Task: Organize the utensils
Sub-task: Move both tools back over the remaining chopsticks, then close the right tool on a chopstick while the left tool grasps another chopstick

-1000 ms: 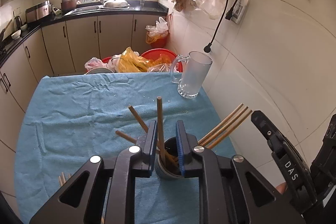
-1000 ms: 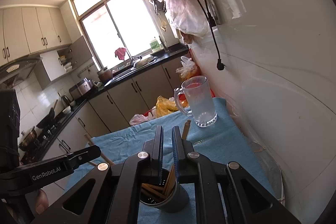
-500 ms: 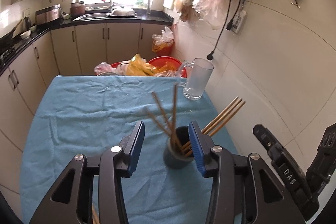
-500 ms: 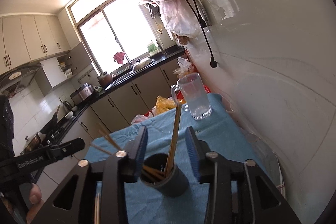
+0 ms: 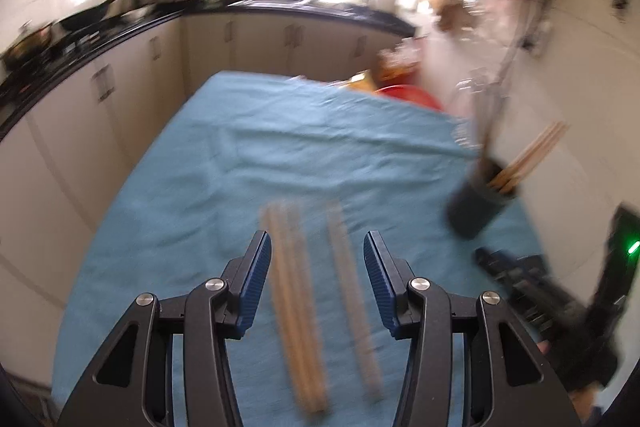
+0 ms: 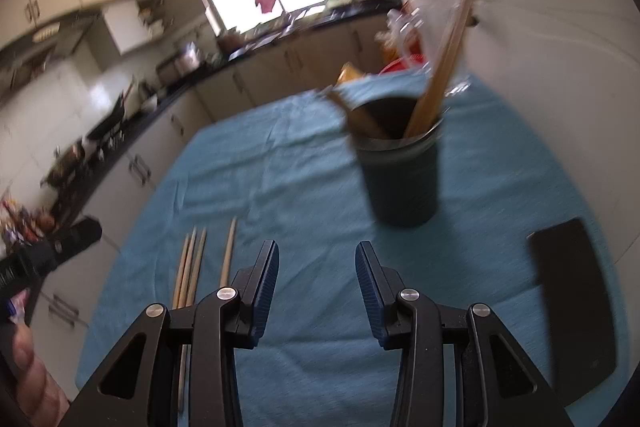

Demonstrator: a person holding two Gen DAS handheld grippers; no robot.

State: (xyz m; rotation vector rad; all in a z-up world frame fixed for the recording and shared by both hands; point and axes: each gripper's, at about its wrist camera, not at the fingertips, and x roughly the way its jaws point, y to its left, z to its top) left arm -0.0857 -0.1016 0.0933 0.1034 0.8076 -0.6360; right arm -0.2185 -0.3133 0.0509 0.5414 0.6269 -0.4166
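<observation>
1. Chopsticks (image 5: 298, 311) lie loose on the blue cloth (image 5: 280, 147) of the bench, nearest to me and well apart from the dark holder cup (image 6: 400, 167): a close bundle, and one more just beside it on the cup's side. My left tool (image 5: 316, 287) hangs over them, jaws opening, the sticks showing between the blue pads, but nothing is gripped. Risk: the bundle is tight, so closing here could catch several sticks at once, or pinch only one and roll the others off.

2. The same view is badly blurred. I judge that coming down at this pace could skid the tips along the cloth and scatter the sticks toward the bench edge.

3. My right tool (image 6: 316, 283) is about as far open and holds nothing; only cloth lies between its pads. The loose sticks lie to its left side, farther from the cup. Both tools working this one patch could knock into each other.

4. A dark flat phone-like thing (image 6: 572, 299) lies on the cloth near the cup, at the right tool's right. A wide swing could shove it.

5. The cup stands upright farther off with chopsticks (image 6: 444, 67) leaning out at steep angles. Poking another stick in against them could lever the cup over.

6. A glass mug (image 5: 480, 107) stands just behind the cup; a tipped cup would likely strike it.
</observation>
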